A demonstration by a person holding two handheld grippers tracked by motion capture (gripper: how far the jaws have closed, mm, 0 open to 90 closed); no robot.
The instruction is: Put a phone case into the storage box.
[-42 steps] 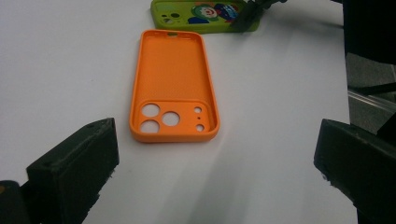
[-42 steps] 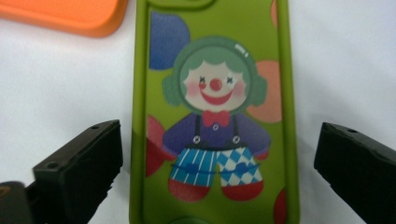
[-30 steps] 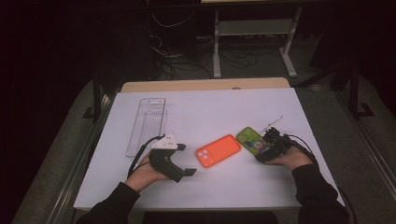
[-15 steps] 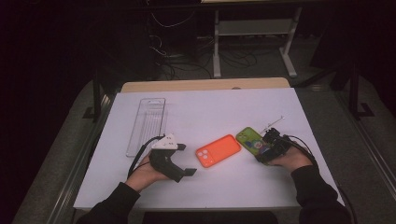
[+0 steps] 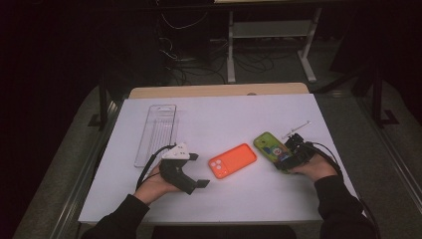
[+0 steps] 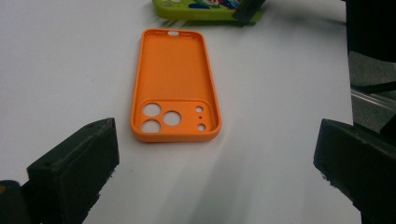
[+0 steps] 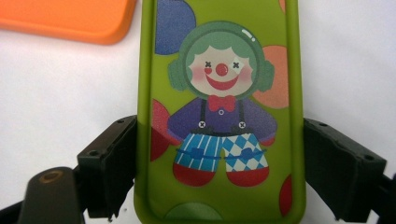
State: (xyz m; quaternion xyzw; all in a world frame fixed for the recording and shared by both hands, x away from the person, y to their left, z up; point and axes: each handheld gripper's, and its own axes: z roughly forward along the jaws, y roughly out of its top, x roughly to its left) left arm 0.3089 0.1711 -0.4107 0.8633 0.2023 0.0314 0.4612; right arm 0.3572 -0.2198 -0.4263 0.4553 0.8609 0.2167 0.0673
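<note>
Your left tongs (image 5: 198, 170) rest on the desk (image 5: 224, 114) near its front-left corner with the jaws spread wide and nothing between them, and they face the orange phone case (image 5: 232, 160). That case lies flat, inner side up, near the middle of the front half of the desk; in the left gripper view the orange phone case (image 6: 175, 84) sits just ahead of the jaws with bare white surface on both its long sides. Your right tongs (image 5: 287, 155) are toward the front-right, and their jaws bracket the near end of the green clown phone case (image 5: 271, 147), pressed against its two long edges. In the right gripper view the green clown phone case (image 7: 219, 116) lies print side up, one corner of the orange case just beside it at upper left. A clear plastic tray (image 5: 157, 133) lies along the left edge, well apart from both cases. The back half of the desk is open.
</note>
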